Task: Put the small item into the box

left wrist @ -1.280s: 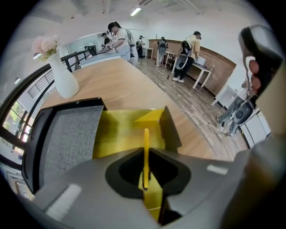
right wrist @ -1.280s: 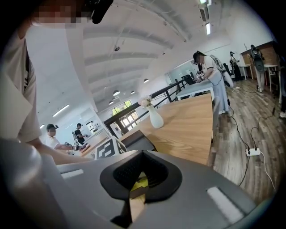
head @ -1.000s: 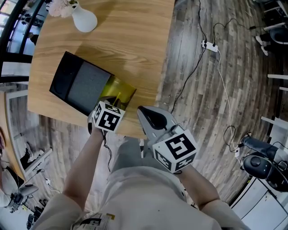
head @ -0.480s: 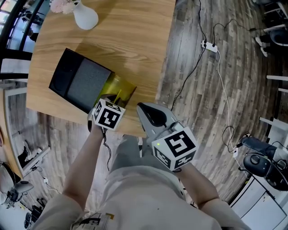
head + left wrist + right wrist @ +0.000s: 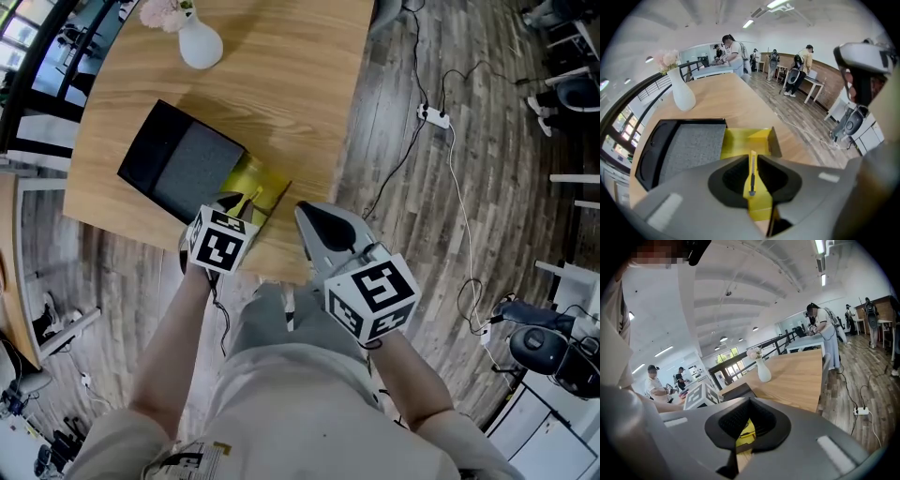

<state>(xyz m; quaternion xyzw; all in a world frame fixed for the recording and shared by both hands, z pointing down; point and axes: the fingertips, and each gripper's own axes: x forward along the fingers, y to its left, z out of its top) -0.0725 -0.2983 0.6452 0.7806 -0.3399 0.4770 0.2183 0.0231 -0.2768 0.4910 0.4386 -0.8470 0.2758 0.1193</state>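
"So, what does the item look like?"
"It's a thin yellow knife (image 5: pixel 751 173) with a dark slider, seen edge-on. The left gripper (image 5: pixel 239 202) clamps it at lower centre, over the near end of the open yellow box (image 5: pixel 740 143)."
"And the right gripper (image 5: pixel 319 217)?"
"Its jaws are closed on nothing."
"Has anything changed since half a second ago?"
"Hardly. The vase (image 5: pixel 200 45) and tray (image 5: pixel 183 169) sit slightly further right in the frame, and both grippers kept their places."

A slim yellow utility knife (image 5: pixel 751 171) hangs edge-up above the open yellow box (image 5: pixel 740 143) on the table (image 5: pixel 281 84).
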